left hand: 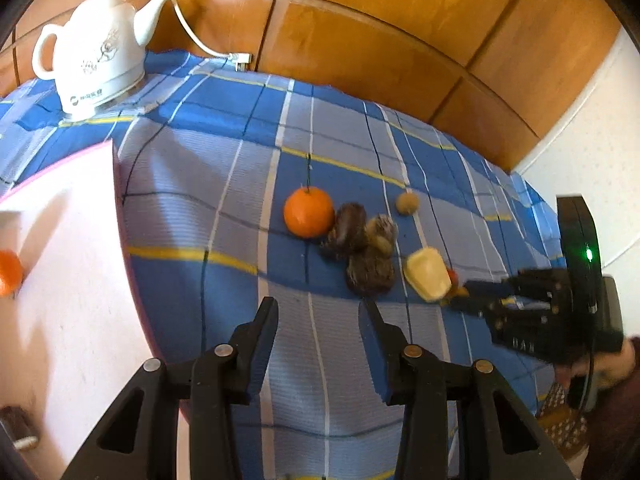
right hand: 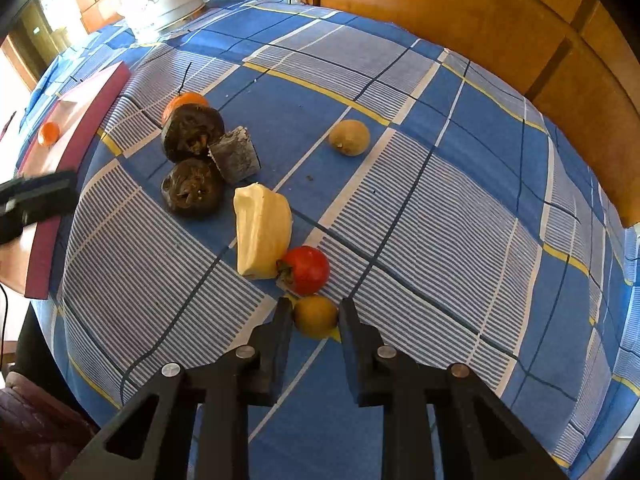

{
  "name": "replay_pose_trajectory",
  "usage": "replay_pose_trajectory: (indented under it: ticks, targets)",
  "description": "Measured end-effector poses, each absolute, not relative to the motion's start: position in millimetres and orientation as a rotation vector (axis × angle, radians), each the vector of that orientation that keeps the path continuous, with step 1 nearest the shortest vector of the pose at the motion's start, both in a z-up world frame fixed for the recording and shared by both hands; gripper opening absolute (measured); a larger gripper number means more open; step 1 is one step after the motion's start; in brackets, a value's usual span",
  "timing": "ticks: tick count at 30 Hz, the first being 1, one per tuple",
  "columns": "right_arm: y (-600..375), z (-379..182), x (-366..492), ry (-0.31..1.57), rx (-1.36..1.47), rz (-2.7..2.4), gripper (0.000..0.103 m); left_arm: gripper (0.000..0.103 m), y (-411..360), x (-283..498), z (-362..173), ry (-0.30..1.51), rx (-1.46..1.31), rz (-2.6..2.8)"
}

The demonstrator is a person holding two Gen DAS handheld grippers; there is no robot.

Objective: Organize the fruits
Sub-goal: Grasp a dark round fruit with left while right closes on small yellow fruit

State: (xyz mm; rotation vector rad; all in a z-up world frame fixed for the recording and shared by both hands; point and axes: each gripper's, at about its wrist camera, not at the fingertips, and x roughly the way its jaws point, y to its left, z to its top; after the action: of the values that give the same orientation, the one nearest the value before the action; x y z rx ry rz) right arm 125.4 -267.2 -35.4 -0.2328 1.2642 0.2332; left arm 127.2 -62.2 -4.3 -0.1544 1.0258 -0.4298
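On the blue plaid-clothed desk (right hand: pixel 440 200), the left claw (left hand: pixel 318 316) hangs spread and empty beside the pink tray (left hand: pixel 60 280); rightward, the right claw (right hand: pixel 316 312) pinches a small round yellow fruit (right hand: pixel 315 315), just below the red tomato (right hand: pixel 306 269).

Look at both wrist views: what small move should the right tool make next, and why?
Probably lift. The right tool is shut on the small yellow fruit, a pad on each side, and the fruit lies on the checked cloth close to the red fruit. A short straight rise should free it for carrying to the pink tray, where a small orange already lies.
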Motion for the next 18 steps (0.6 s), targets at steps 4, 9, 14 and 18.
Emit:
replay_pose_trajectory:
  ticks: [4,9,14,18]
  targets:
    - [-263.7,-35.1,124.8,1.265,-0.229,0.233,0.024,0.033,-64.5,143.5,-4.4,1.029,-0.171,-0.419]
    - [-261.5,-34.4,124.0,1.263,-0.237,0.233,0.024,0.029,-69.1,168.2,-11.5,1.054,-0.192,-0.396]
    - [-258.9,-34.2,123.2,1.261,-0.247,0.232,0.024,0.029,-68.5,201.4,-17.4,1.083,-0.285,-0.364]
    - [-257.8,-34.0,122.7,1.259,-0.251,0.234,0.024,0.029,-69.4,218.1,-24.5,1.101,-0.317,-0.346]
